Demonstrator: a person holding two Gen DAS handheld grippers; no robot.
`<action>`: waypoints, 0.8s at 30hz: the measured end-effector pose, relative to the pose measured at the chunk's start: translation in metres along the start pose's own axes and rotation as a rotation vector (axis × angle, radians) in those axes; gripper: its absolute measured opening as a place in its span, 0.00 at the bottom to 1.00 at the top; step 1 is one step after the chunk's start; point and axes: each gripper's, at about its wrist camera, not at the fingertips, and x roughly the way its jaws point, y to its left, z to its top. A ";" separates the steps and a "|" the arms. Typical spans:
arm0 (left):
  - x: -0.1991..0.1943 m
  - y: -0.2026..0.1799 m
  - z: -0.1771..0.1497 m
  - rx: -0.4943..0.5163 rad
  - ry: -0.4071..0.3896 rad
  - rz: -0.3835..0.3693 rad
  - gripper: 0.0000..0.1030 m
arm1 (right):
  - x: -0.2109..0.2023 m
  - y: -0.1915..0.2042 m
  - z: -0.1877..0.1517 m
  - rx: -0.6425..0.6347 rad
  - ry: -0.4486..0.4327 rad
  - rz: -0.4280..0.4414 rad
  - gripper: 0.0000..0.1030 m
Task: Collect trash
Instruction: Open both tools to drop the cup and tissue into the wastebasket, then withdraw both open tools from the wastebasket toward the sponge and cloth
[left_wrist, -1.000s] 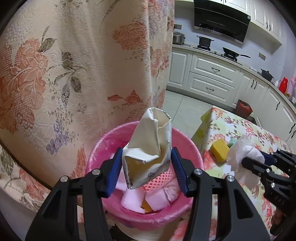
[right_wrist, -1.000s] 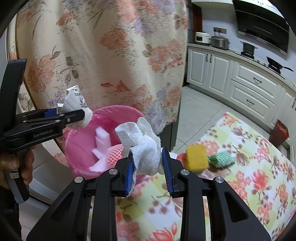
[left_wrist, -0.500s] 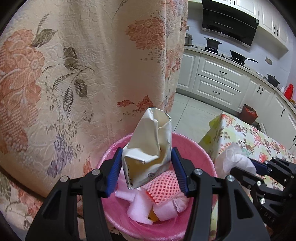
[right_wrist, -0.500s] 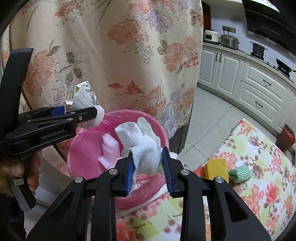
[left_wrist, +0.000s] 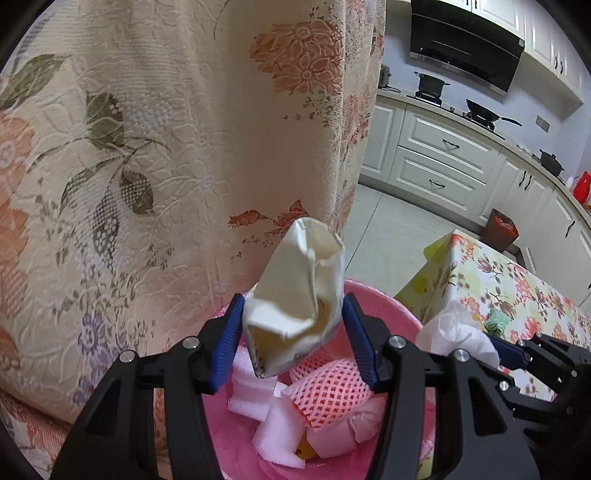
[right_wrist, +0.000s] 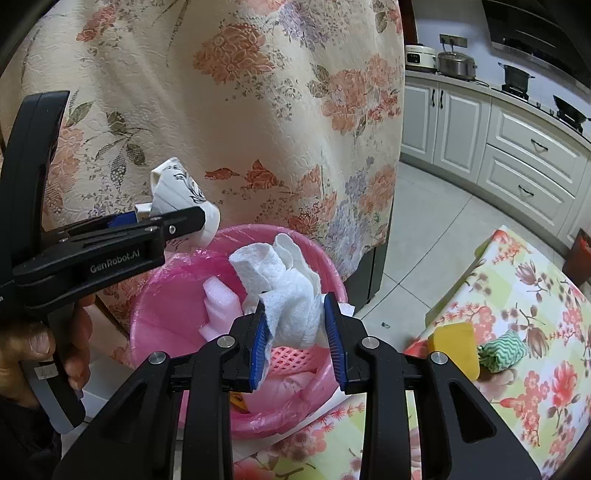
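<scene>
My left gripper is shut on a crumpled cream paper carton and holds it over the pink bin. The bin holds white foam pieces and a pink foam net. My right gripper is shut on a wad of white paper towel above the bin's near rim. In the right wrist view the left gripper and its carton sit at the bin's far left. The right gripper's towel shows at right in the left wrist view.
A floral curtain hangs right behind the bin. A floral-cloth table at the right carries a yellow sponge and a green-white cloth. Kitchen cabinets and tiled floor lie beyond.
Both grippers have moved in over the pink bin with their loads still held. The bin now sits closer and more beneath both of them.
</scene>
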 end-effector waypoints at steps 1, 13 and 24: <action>0.002 -0.001 0.002 0.001 -0.001 -0.005 0.56 | 0.001 0.000 0.000 0.000 0.002 0.000 0.29; 0.000 0.002 -0.001 -0.023 -0.005 0.005 0.68 | -0.004 -0.013 -0.004 0.023 -0.002 -0.032 0.50; -0.016 -0.006 -0.015 -0.033 -0.011 -0.014 0.68 | -0.028 -0.040 -0.023 0.066 -0.020 -0.073 0.51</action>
